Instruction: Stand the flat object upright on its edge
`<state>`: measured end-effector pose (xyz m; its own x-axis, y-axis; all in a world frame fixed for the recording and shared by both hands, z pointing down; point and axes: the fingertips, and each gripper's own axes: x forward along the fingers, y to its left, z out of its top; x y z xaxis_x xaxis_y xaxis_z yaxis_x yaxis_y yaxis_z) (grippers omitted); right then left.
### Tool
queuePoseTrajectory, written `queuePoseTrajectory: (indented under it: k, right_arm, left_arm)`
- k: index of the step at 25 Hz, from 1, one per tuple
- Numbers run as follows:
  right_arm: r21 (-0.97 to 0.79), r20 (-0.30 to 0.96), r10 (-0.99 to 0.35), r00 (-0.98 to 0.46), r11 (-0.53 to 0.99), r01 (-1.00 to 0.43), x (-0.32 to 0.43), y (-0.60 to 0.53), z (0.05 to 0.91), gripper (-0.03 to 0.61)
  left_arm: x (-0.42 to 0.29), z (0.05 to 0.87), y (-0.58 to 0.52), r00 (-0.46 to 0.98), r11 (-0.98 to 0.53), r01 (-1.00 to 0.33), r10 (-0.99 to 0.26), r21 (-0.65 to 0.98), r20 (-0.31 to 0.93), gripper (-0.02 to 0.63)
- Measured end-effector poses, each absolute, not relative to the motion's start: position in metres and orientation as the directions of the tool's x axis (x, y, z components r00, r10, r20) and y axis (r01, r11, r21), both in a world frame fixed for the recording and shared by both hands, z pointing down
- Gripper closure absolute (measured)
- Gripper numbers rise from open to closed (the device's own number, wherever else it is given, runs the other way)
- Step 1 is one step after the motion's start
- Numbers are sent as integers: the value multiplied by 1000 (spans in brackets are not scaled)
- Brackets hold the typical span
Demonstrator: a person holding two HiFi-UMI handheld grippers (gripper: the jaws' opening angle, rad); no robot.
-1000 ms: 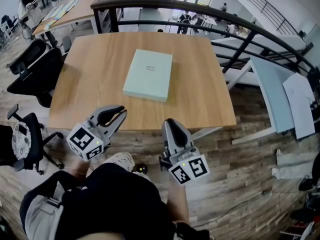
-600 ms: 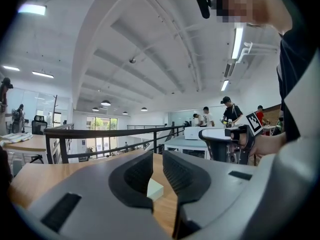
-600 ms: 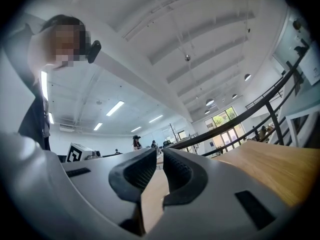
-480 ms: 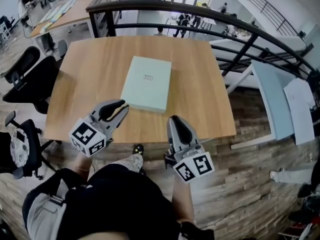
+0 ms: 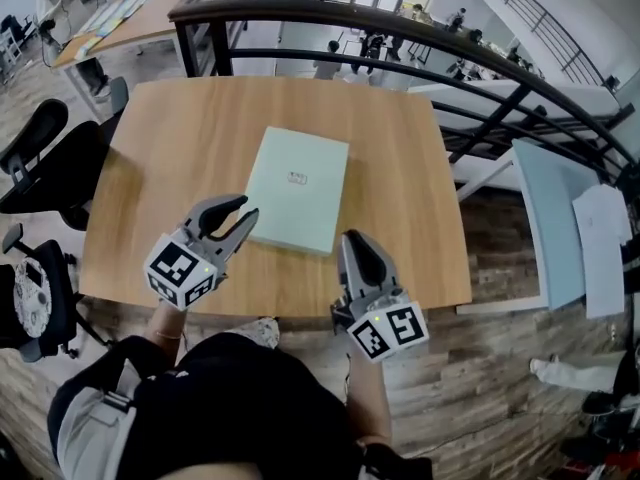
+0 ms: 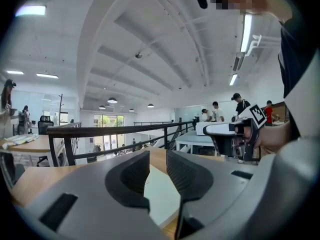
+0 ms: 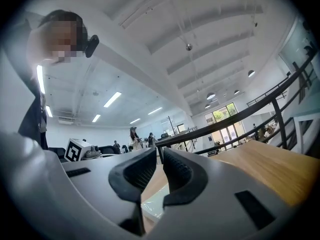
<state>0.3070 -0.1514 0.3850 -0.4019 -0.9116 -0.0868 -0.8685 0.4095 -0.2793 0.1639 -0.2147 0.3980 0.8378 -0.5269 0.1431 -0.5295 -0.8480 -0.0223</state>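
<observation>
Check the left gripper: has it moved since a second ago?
Yes. The left gripper advanced from the near edge of the table onto the tabletop, toward the pale green box. Its jaws have just been opening, with nothing between them.

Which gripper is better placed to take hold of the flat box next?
Left, probably: the left gripper has just been opening its jaws, nothing between them yet, with its tips beside the pale green box. The right gripper is shut.
</observation>
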Motion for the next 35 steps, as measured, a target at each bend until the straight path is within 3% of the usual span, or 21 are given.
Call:
queuePoseTrajectory:
  k: [5, 6, 8, 35]
  right_arm:
    - [-282, -40, -910, -412, 405, -870, 308, -192, 396, 546]
    - [-285, -32, -910, -414, 405, -869, 309, -200, 398, 532]
    - [-289, -15, -907, -420, 406, -867, 310, -214, 402, 437]
    - [-358, 264, -916, -303, 199, -912, 348, -343, 505, 405]
  left_arm:
    - [155, 409, -258, 815, -825, -565, -557, 5, 161, 515]
    - [154, 411, -266, 812, -822, -570, -561, 10, 163, 511]
    - [153, 418, -280, 807, -818, -576, -565, 14, 175, 494]
    - [158, 524, -406, 817, -790, -559, -475, 251, 327, 402]
